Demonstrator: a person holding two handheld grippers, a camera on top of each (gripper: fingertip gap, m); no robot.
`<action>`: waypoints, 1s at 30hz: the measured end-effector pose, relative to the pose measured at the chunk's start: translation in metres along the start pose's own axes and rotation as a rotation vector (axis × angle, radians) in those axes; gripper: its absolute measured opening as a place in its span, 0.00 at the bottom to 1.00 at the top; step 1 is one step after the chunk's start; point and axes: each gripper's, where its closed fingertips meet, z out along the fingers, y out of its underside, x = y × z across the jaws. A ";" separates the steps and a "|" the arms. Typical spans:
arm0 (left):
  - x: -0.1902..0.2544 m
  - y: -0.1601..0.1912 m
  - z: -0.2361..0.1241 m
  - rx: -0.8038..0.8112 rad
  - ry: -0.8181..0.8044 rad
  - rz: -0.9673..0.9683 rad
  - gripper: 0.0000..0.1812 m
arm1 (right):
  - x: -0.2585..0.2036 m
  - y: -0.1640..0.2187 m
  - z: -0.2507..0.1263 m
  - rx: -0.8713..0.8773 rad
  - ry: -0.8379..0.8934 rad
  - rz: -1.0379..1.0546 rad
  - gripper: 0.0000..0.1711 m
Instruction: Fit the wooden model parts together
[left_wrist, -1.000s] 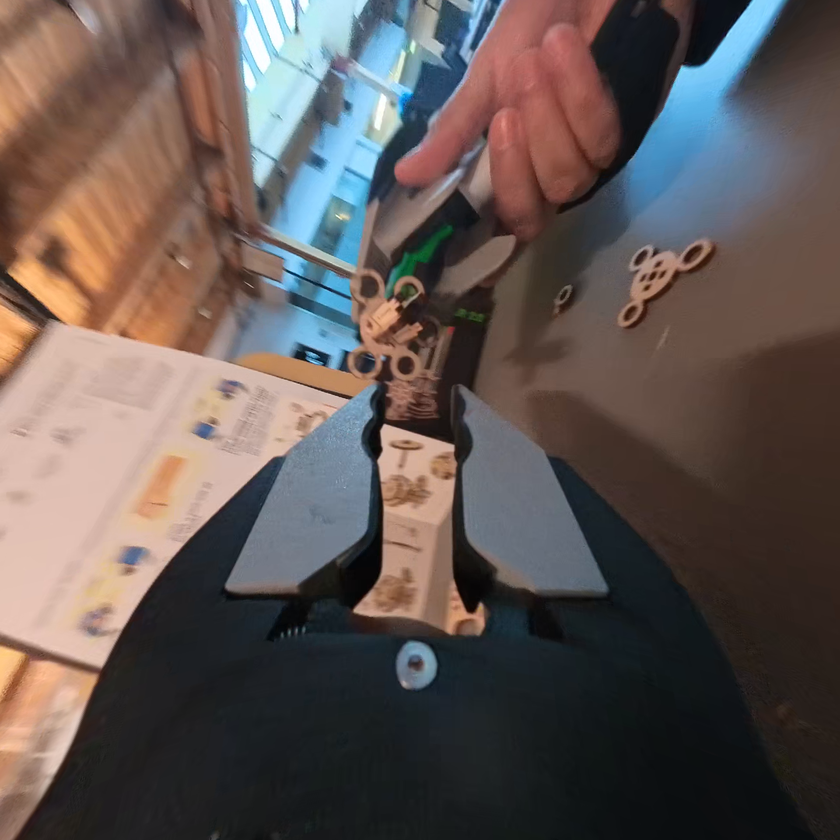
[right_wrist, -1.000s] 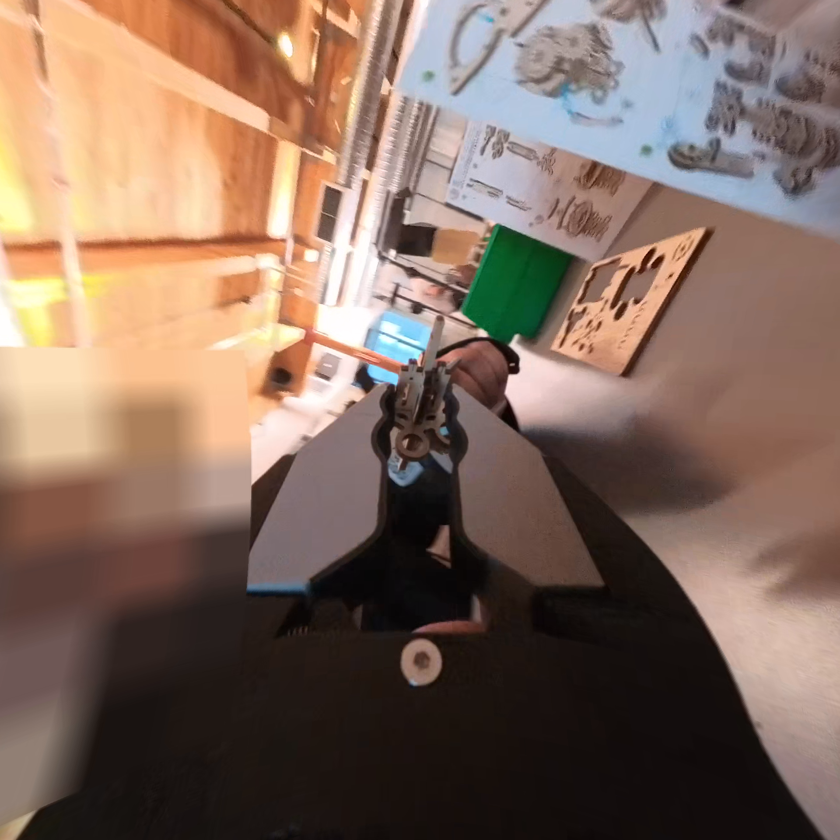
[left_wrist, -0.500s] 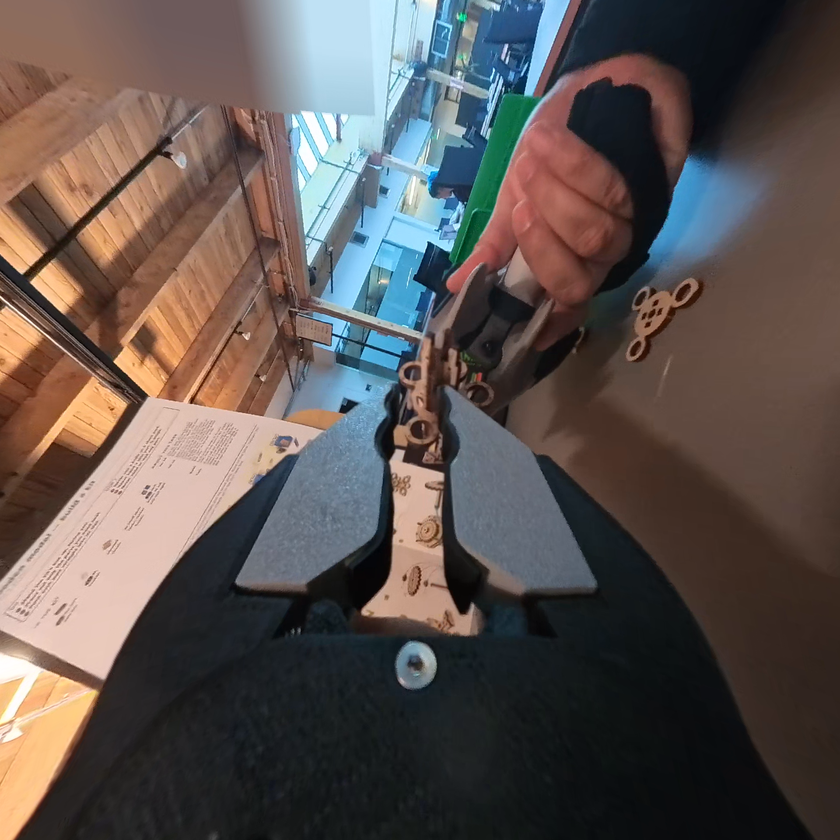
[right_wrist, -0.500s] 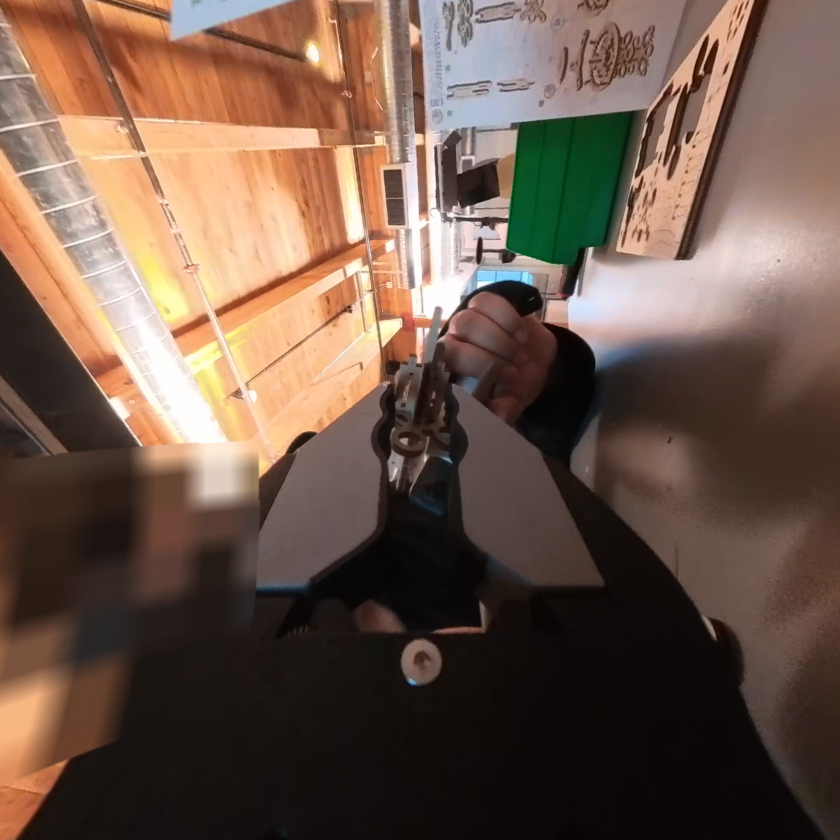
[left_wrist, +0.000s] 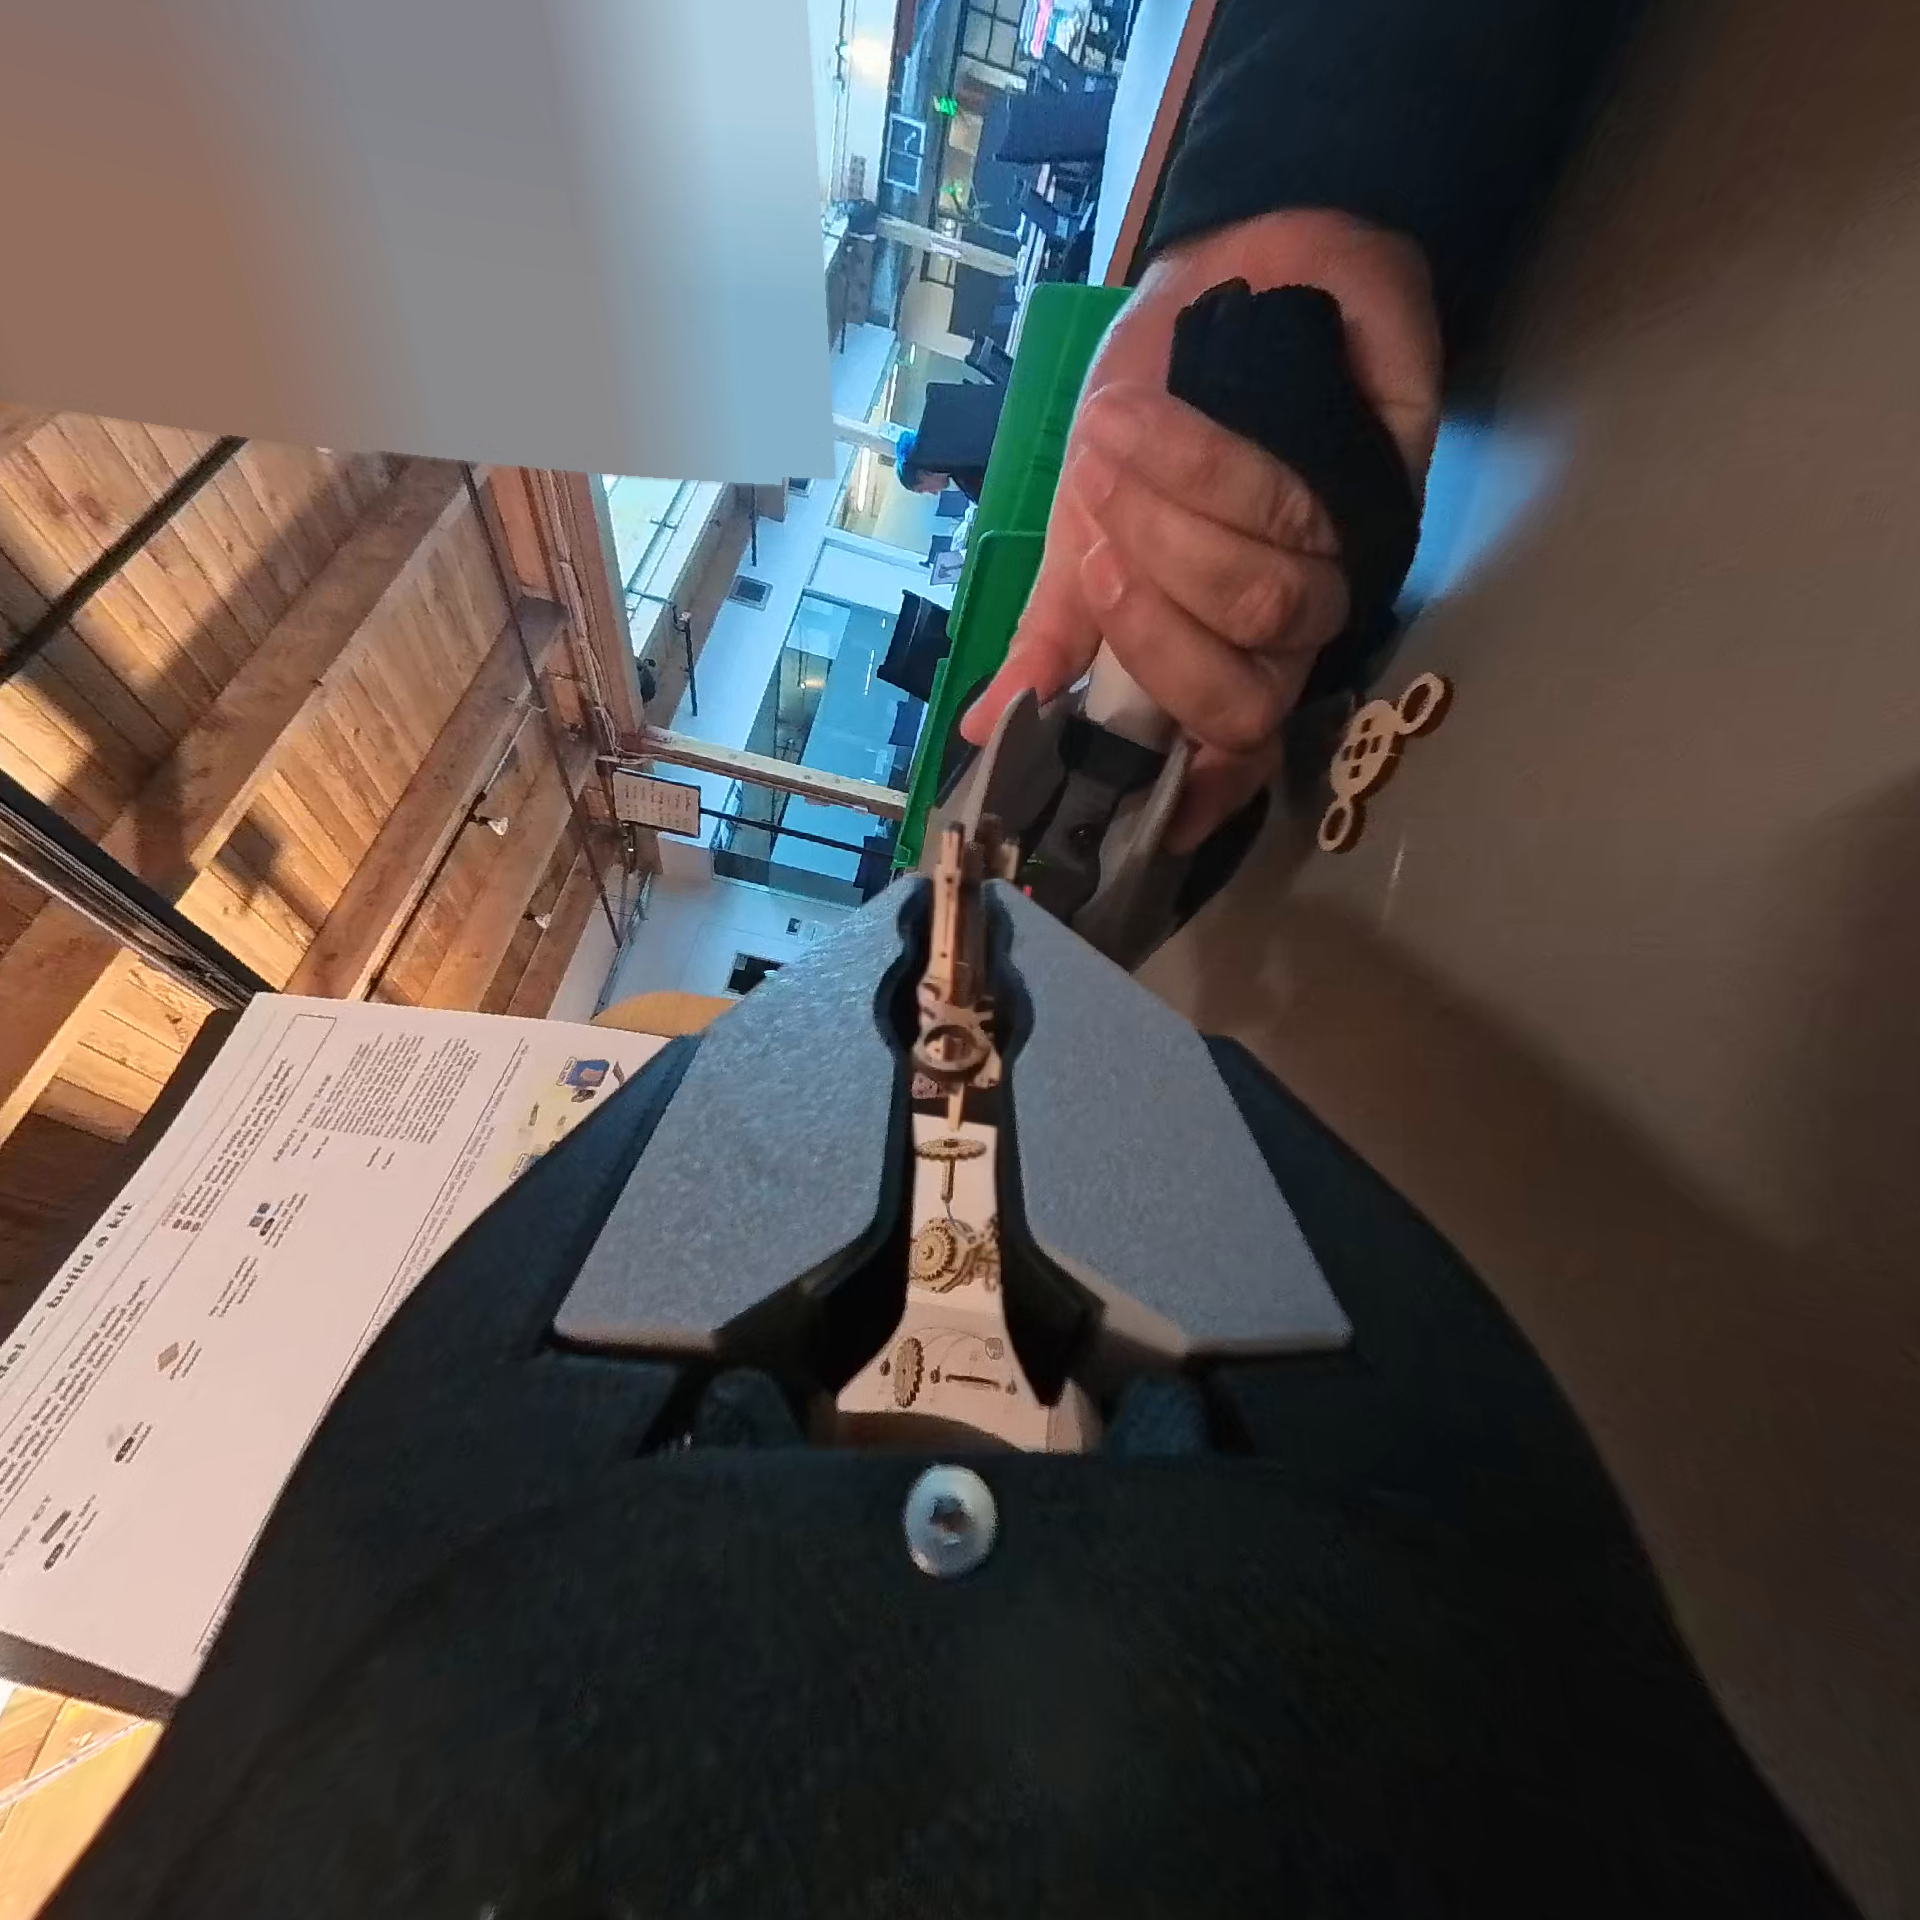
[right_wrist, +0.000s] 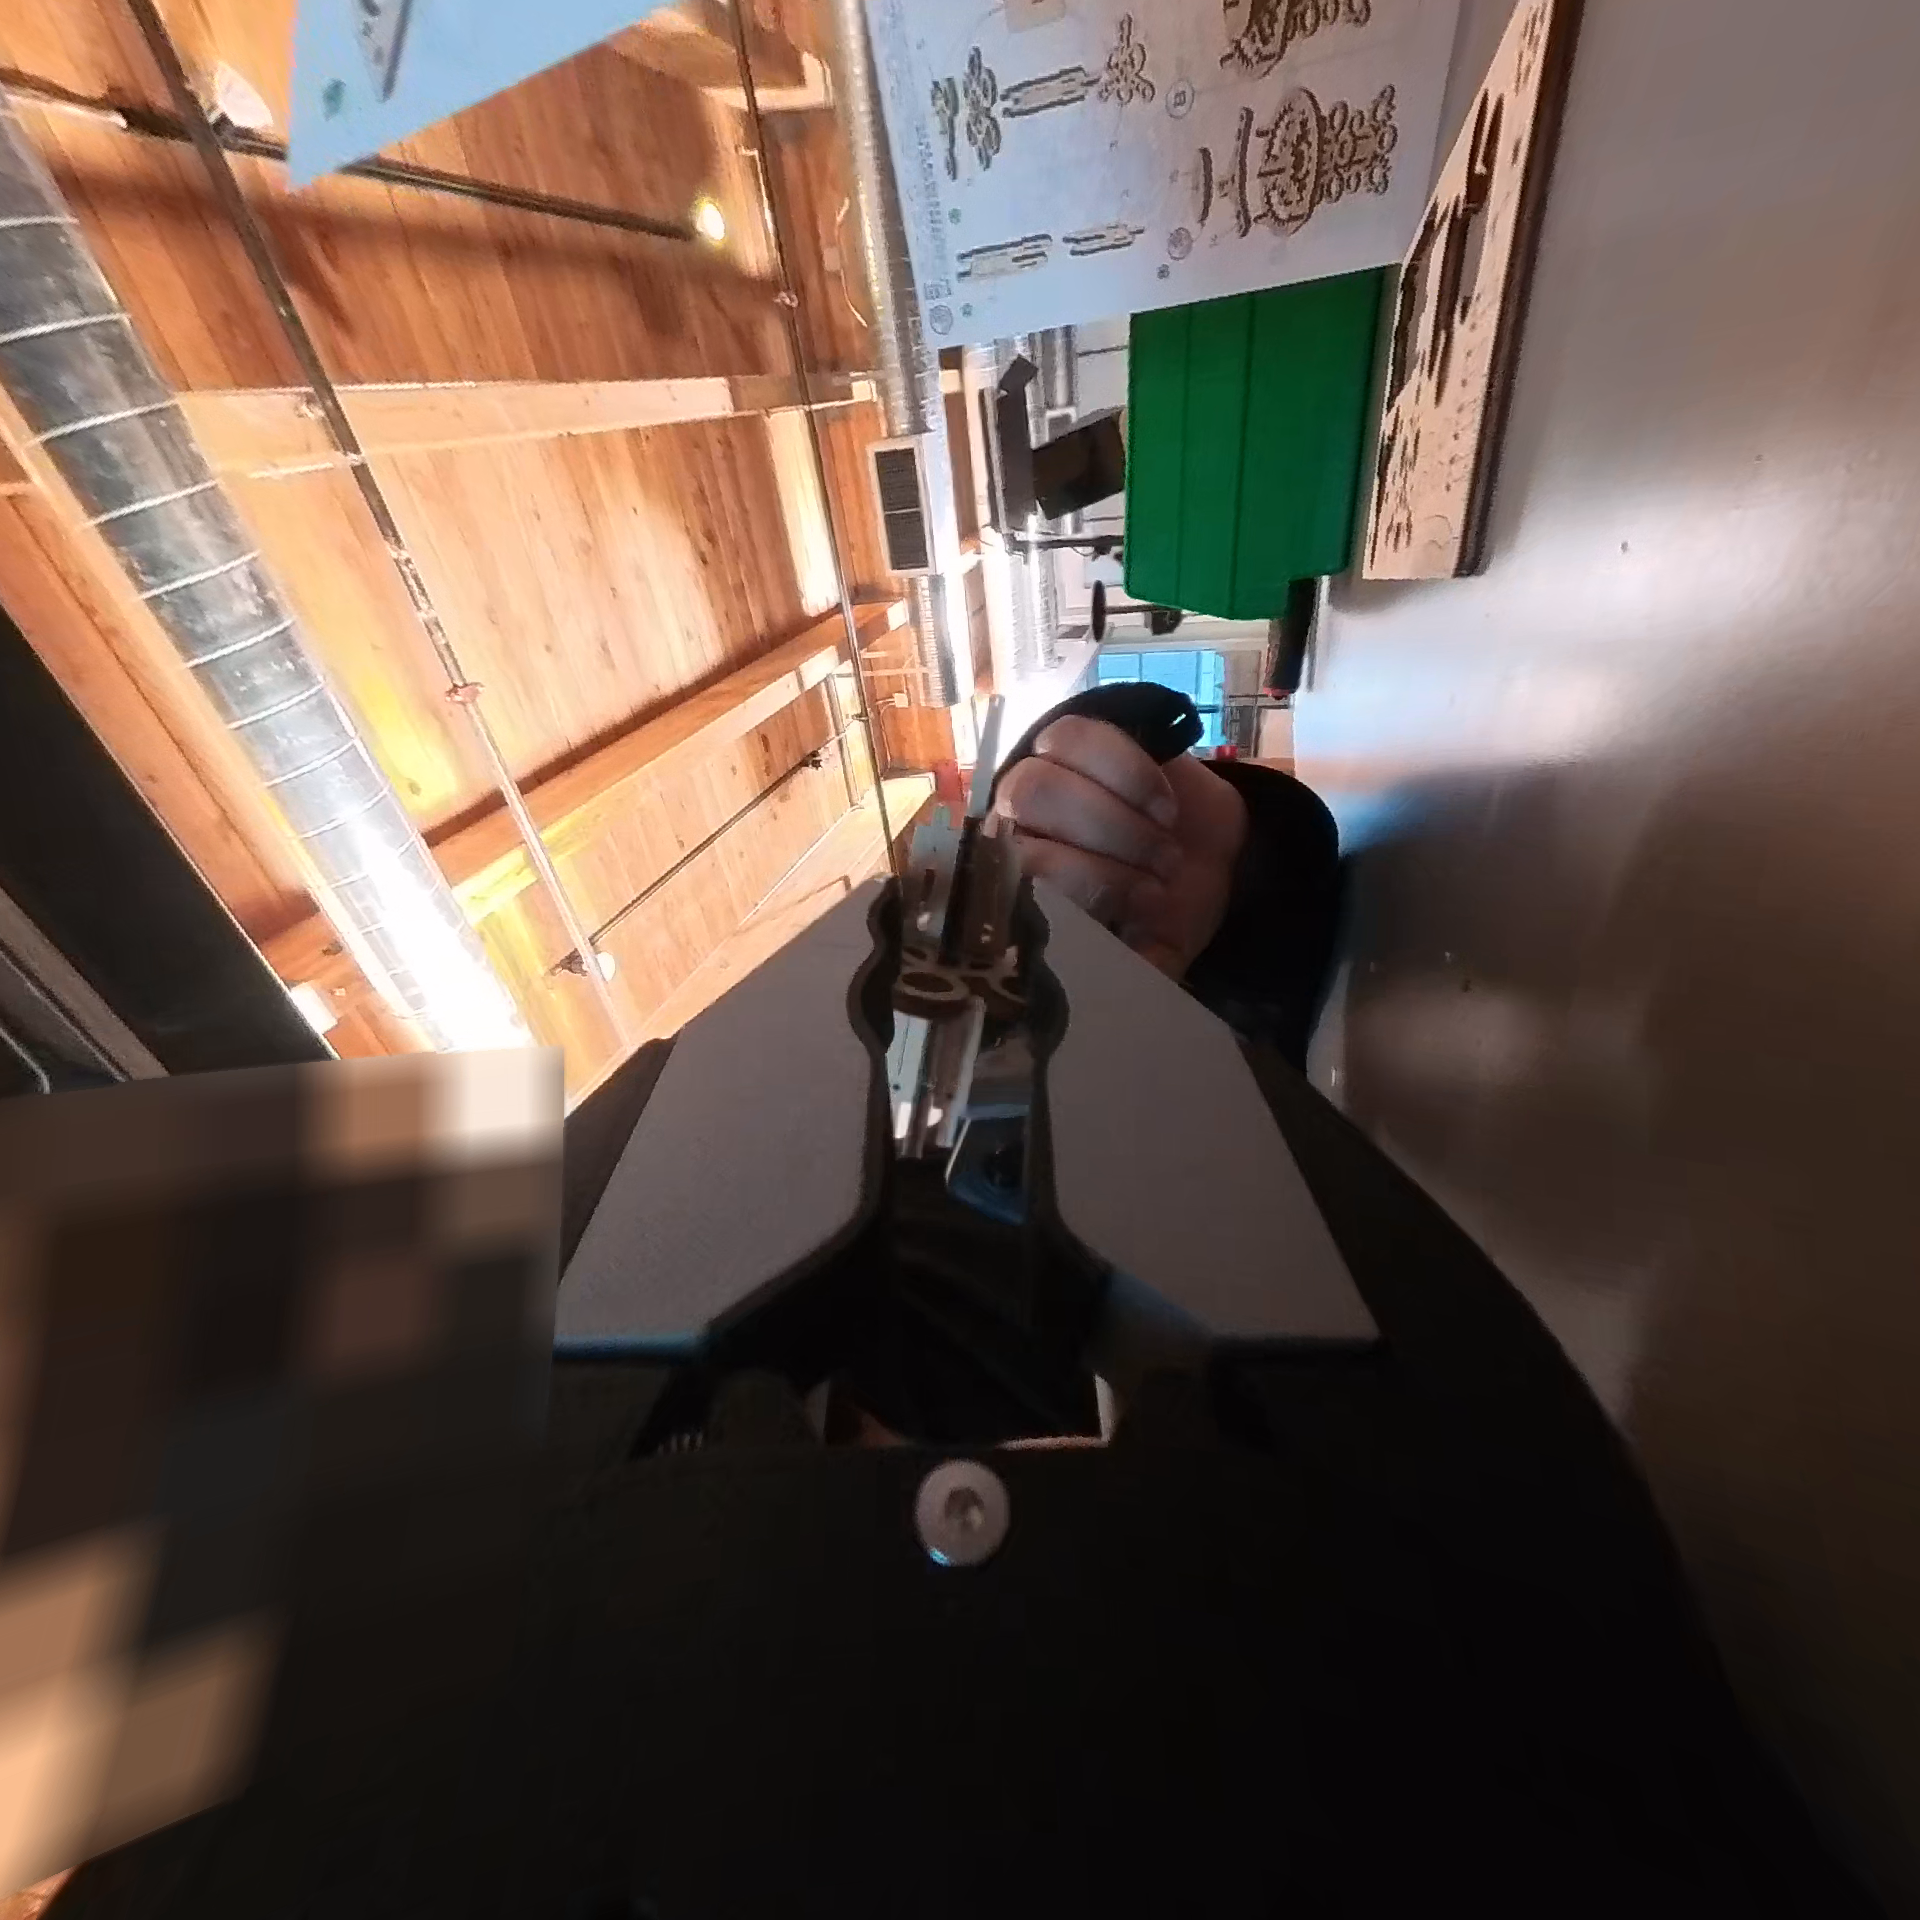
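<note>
Fingers of the left gripper (left_wrist: 954, 961) are clenched on a small wooden assembly (left_wrist: 951, 1023), held up off the table (left_wrist: 1662, 1143) at the very tips. Facing it, the right gripper (right_wrist: 961, 961) grasps what looks like the same ringed wooden assembly (right_wrist: 951, 982) from the other side, so both tools meet tip to tip in the air. This seems to be the joining step, with a part being pressed or handed across; the next move likely calls for a straight, gentle push along the slot while one side keeps its grip firm. Beyond the tips, a hand (left_wrist: 1216, 561) wraps the far handle. One loose wooden piece (left_wrist: 1377, 753) lies flat on the table past it, an instruction sheet (left_wrist: 291, 1226) rests by the near edge, and a punched-out wooden board (right_wrist: 1455, 291) sits farther off. How the parts interlock is hidden between the fingers.
</note>
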 end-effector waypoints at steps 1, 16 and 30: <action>0.000 0.001 0.000 -0.004 -0.002 -0.003 0.05 | 0.001 0.000 0.000 -0.002 0.005 0.001 0.10; -0.008 0.006 0.001 0.010 0.038 -0.291 0.00 | -0.002 -0.005 -0.004 0.044 -0.002 -0.041 0.13; -0.045 0.023 -0.010 0.039 -0.029 -0.568 0.00 | -0.002 0.005 -0.007 -0.027 0.035 -0.142 0.26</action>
